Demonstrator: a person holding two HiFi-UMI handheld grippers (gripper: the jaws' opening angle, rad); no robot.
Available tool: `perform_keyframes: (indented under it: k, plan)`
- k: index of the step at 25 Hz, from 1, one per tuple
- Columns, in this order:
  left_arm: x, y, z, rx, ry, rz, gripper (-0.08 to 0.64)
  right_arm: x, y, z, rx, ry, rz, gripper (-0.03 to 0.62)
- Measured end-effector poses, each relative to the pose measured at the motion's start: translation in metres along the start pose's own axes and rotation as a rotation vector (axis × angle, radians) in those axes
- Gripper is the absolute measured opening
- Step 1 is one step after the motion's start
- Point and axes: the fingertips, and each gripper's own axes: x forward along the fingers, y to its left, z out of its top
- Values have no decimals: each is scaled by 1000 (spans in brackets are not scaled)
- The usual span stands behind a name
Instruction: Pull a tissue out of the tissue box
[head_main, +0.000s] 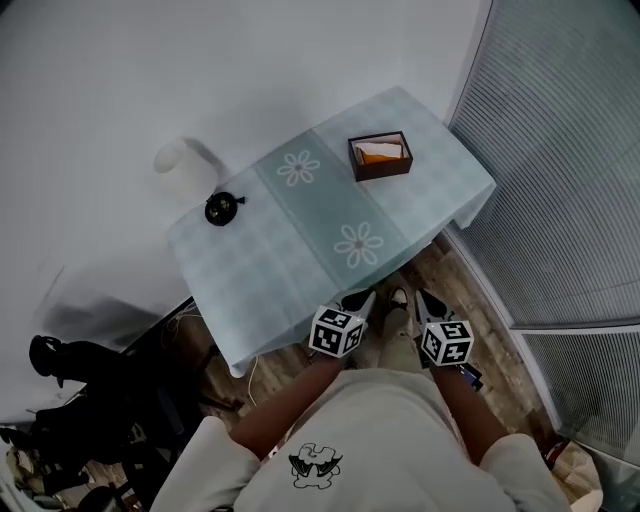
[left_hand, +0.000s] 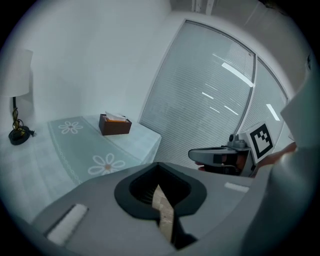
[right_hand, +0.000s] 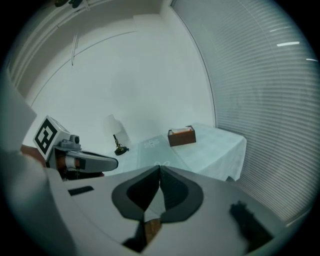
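Head view: dark brown rectangular tissue box (head_main: 380, 158) near the far right corner of the tabletop (head_main: 280, 255). Its tissue (head_main: 377, 151), likely soft, light and tearable, is best pinched at the exposed top. Left gripper (head_main: 357, 300) and right gripper (head_main: 432, 301): closed, empty.

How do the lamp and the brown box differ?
The lamp is tall, white-shaded, black-based; the tissue box is low, brown, open-topped. The lamp stands by the tablecloth's left corner, the tissue box toward its far right end. Both rest on it.
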Motion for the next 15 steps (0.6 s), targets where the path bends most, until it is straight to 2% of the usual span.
perform_keyframes:
  k: [5, 9, 15]
  plan:
    - [67, 23, 67, -21, -12, 46, 6, 53, -64, 62, -35, -7, 49, 14]
    - [122, 42, 121, -43, -40, 94, 6, 90, -110, 109, -116, 3, 116, 14]
    - [161, 64, 171, -88, -70, 152, 6, 137, -148, 151, -170, 26, 218, 15]
